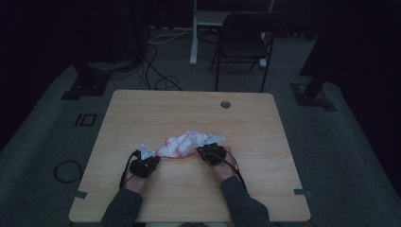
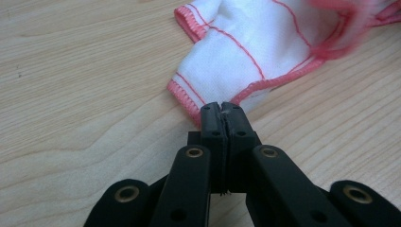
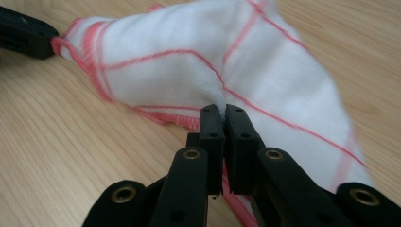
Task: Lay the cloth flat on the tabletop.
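A white cloth (image 1: pixel 187 143) with red stripes and red hems lies bunched near the middle of the wooden table (image 1: pixel 142 109). My left gripper (image 1: pixel 152 160) sits at the cloth's left end, and in the left gripper view my left gripper (image 2: pixel 223 108) is shut on a hemmed corner of the cloth (image 2: pixel 246 52). At the cloth's right end my right gripper (image 1: pixel 204 152) is held. In the right gripper view my right gripper (image 3: pixel 222 112) pinches a fold of the cloth (image 3: pixel 189 71), and the tip of the other gripper (image 3: pixel 23 33) holds the far corner.
A round cable hole (image 1: pixel 225 104) sits near the table's far edge. Behind the table stand a black folding chair (image 1: pixel 243 42) and a white desk leg (image 1: pixel 194 33). Cables (image 1: pixel 156 71) run over the grey floor, with black stand bases at both sides.
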The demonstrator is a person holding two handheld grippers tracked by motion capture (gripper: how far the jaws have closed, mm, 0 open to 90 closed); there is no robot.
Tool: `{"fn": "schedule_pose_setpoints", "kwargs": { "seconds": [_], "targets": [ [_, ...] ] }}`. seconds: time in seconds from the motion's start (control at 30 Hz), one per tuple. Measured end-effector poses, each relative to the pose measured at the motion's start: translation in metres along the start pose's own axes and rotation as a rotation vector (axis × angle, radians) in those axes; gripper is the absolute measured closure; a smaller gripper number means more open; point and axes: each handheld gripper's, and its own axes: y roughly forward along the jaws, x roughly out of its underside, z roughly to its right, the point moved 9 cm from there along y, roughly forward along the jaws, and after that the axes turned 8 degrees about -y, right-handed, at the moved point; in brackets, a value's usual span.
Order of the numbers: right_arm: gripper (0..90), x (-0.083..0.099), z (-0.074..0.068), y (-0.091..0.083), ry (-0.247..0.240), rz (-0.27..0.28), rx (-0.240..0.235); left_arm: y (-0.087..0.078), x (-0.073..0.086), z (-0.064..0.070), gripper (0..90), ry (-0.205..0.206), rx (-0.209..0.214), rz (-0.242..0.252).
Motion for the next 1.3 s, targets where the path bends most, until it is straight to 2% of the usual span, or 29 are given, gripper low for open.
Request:
{"fn": "schedule_pose_setpoints", "kwargs": {
  "seconds": [0.03, 0.07, 0.2, 0.23, 0.27, 0.5, 0.63, 0.7, 0.8, 0.97, 1.07, 1.23, 1.3],
  "targets": [
    [87.4, 0.0, 0.0, 0.0, 0.0, 0.0, 0.0, 0.0, 0.0, 0.0, 89.6, 0.0, 0.0, 0.0],
    [87.4, 0.006, 0.008, -0.007, 0.013, -0.001, 0.005, 0.0, 0.0, -0.001, 89.6, -0.004, -0.001, 0.0],
    [87.5, 0.02, 0.023, -0.02, 0.031, -0.012, 0.015, -0.002, 0.001, -0.005, 89.6, -0.013, -0.008, -0.001],
    [87.5, 0.02, 0.023, -0.02, 0.031, -0.012, 0.015, -0.002, 0.001, -0.005, 89.6, -0.013, -0.008, -0.001],
    [87.5, 0.027, 0.03, -0.028, 0.044, -0.015, 0.014, -0.003, 0.002, -0.008, 89.6, -0.018, -0.013, -0.003],
    [87.4, 0.041, 0.048, -0.049, 0.058, -0.019, 0.016, -0.007, 0.004, -0.012, 89.6, -0.037, -0.017, -0.01],
    [87.1, 0.042, 0.049, -0.055, 0.047, -0.022, 0.011, -0.011, 0.003, -0.009, 89.5, -0.024, -0.016, -0.004],
    [86.9, 0.04, 0.048, -0.057, 0.036, -0.016, 0.004, -0.015, 0.001, -0.008, 89.4, -0.027, -0.014, 0.009],
    [86.6, 0.034, 0.044, -0.06, 0.034, 0.008, -0.013, -0.027, -0.007, -0.004, 89.4, -0.033, 0.004, 0.058],
    [86.0, 0.025, 0.042, -0.062, 0.022, 0.026, -0.014, -0.034, -0.01, -0.008, 89.4, -0.046, -0.003, 0.079],
    [85.7, 0.022, 0.04, -0.06, 0.029, 0.036, -0.023, -0.037, -0.009, -0.011, 89.3, -0.054, -0.011, 0.08],
    [83.6, 0.014, 0.037, -0.047, 0.033, 0.038, -0.033, -0.039, -0.006, -0.024, 89.0, -0.089, -0.045, 0.075],
    [82.5, 0.01, 0.035, -0.036, 0.043, 0.035, -0.037, -0.04, -0.005, -0.033, 88.6, -0.123, -0.065, 0.078]
  ]
}}
